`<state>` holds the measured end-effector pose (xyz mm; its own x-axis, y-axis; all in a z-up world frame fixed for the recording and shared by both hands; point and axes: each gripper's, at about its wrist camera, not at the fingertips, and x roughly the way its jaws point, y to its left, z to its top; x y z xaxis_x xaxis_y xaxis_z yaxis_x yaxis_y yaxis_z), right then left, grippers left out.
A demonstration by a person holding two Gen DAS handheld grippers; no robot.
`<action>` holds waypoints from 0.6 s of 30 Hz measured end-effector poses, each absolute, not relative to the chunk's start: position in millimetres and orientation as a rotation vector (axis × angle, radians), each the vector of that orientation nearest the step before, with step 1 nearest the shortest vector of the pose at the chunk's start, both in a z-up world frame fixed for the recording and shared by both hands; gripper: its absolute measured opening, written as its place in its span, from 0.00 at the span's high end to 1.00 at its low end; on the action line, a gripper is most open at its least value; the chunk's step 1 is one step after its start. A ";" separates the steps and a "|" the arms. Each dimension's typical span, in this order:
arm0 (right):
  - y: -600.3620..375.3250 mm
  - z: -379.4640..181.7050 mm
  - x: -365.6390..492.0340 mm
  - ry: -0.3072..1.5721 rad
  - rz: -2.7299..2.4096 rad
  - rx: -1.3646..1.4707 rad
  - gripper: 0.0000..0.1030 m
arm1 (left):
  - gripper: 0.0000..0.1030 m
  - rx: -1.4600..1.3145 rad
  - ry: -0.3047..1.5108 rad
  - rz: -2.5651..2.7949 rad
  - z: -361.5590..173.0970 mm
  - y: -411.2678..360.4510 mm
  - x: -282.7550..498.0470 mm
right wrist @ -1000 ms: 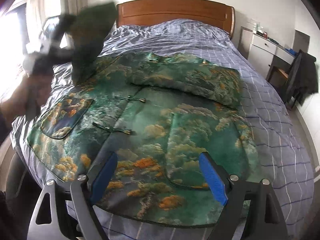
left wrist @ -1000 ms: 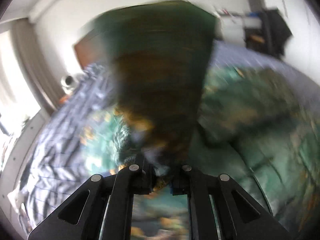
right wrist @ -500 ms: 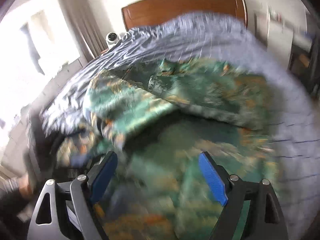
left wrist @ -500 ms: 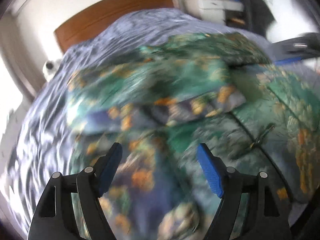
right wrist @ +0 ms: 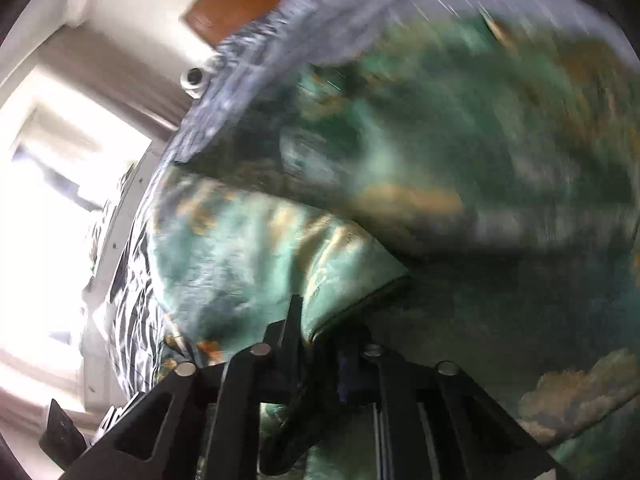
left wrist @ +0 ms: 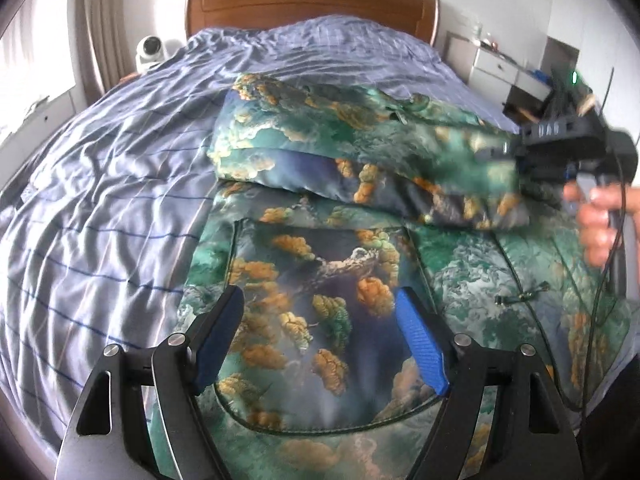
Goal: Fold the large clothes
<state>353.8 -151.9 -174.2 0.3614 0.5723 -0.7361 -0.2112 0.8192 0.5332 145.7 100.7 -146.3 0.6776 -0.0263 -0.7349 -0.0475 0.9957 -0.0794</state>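
Far left: window light and a small white camera (left wrist: pixel 150 51) beside the wooden headboard (left wrist: pixel 312 4). The bed (left wrist: pixel 104 200) carries a striped lilac cover; the green cloud-print jacket (left wrist: pixel 320 264) lies spread on its near right part, the left sleeve (left wrist: pixel 320 148) already laid across the chest. Left gripper (left wrist: pixel 320 340) hovers over the front pocket (left wrist: pixel 312 300), fingers spread wide, nothing between them. Further right, the right gripper (right wrist: pixel 320 344) has just been closing and now pinches an edge of the jacket's fabric; in the left view it shows blurred at the jacket's right side, a hand (left wrist: pixel 600 224) on its handle. Judgement: right sleeve fold in hand. Carry the fabric low and straight across, lay it parallel on the first sleeve, release only once flat; satin looks slippery, so avoid dragging the body.
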 end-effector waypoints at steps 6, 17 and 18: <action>-123.0 -92.0 395.9 0.893 0.522 0.151 0.88 | 0.23 -0.134 0.799 0.007 -138.8 103.8 145.4; -116.6 -163.6 502.4 1.062 0.364 0.012 0.88 | 0.23 -0.118 0.833 -0.008 -141.2 102.4 143.7; -117.8 -172.3 502.0 1.072 0.359 0.005 0.83 | 0.23 -0.111 0.840 -0.006 -141.8 101.9 145.2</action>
